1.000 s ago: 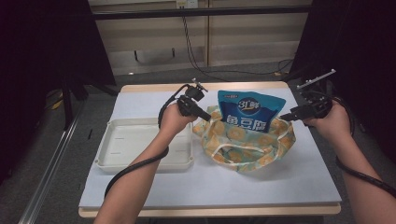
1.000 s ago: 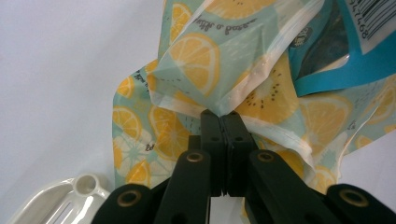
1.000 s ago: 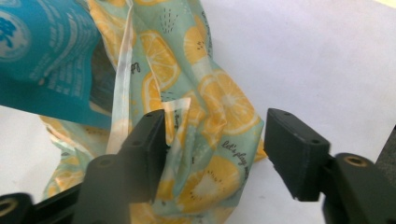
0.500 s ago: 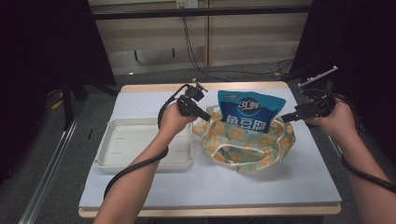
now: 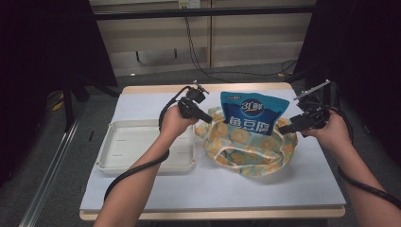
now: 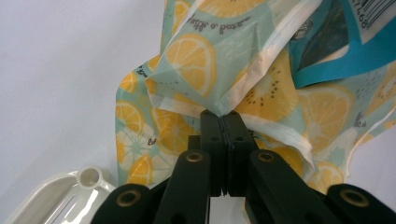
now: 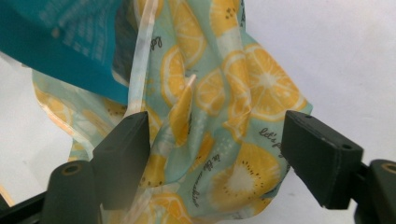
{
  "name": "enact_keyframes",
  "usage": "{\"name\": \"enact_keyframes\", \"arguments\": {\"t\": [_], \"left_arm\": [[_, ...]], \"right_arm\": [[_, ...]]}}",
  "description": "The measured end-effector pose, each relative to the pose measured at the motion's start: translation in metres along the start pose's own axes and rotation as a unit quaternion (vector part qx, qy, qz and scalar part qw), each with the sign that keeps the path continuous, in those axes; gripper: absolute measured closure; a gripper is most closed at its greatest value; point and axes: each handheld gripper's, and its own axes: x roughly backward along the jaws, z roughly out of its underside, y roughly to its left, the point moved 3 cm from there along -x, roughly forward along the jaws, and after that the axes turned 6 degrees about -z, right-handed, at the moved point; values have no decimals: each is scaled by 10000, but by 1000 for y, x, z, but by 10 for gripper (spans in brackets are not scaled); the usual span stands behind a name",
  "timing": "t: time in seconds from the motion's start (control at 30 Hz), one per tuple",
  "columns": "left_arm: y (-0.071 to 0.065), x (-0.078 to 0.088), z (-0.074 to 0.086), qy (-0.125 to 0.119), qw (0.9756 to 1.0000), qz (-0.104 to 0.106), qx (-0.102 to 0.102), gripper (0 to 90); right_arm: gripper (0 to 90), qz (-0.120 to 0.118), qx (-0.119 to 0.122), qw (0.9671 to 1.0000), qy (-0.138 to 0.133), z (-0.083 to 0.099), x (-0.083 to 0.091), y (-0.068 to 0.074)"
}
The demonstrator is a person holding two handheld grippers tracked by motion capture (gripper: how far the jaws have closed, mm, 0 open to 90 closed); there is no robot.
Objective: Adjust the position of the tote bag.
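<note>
A lemon-print cloth bag (image 5: pixel 246 147) sits slumped mid-table with a blue snack pouch (image 5: pixel 253 113) standing upright in it. My left gripper (image 5: pixel 208 118) is at the bag's left rim, and in the left gripper view it (image 6: pixel 225 114) is shut on a folded edge of the bag (image 6: pixel 210 60). My right gripper (image 5: pixel 285 128) is at the bag's right side. Its jaws (image 7: pixel 217 135) stand apart and have just been closing a little, with the bag's fabric (image 7: pixel 233 93) between them, not pressed. The pouch's blue corner (image 7: pixel 60 42) shows at upper left.
A shallow white tray (image 5: pixel 142 166) lies left of the bag, its corner (image 6: pixel 70 196) just below my left gripper. The white table mat (image 5: pixel 213 189) stretches bare in front of the bag. Cables trail from both grippers along the forearms.
My right gripper has moved down and left, closer in on the bag's right side. The left gripper has kept its hold and place.
</note>
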Motion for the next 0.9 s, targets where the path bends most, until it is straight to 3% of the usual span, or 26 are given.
{"name": "enact_keyframes", "arguments": {"t": [0.1, 0.2, 0.47, 0.57, 0.63, 0.77, 0.8, 0.9], "left_arm": [[0, 0, 1, 69, 10000, 19, -52, 892], [0, -3, 2, -62, 10000, -33, 56, 892], [2, -12, 2, -1, 9999, 28, 98, 894], [5, -13, 3, 133, 9999, 16, 93, 895], [5, -17, 4, 11, 9998, -43, 205, 896], [9, -21, 6, 46, 9996, -69, 268, 896], [10, -21, 7, 144, 9997, -38, 177, 896], [8, -20, 9, 5, 9997, -1, 229, 892]], "right_arm": [[320, -73, 21, 10000, -52, 3, -5, 0], [412, -83, 96, 9998, -140, 5, -9, 1], [797, -79, -13, 10000, -37, 7, -18, -1], [856, -100, -175, 9997, -104, 7, -22, -5], [865, -79, -254, 9995, -147, 7, -25, -9], [883, -64, -400, 9990, -184, 9, -32, -16], [884, -56, -450, 9988, -172, 9, -33, -16], [882, -100, -454, 9986, -244, 11, -36, -18]]}}
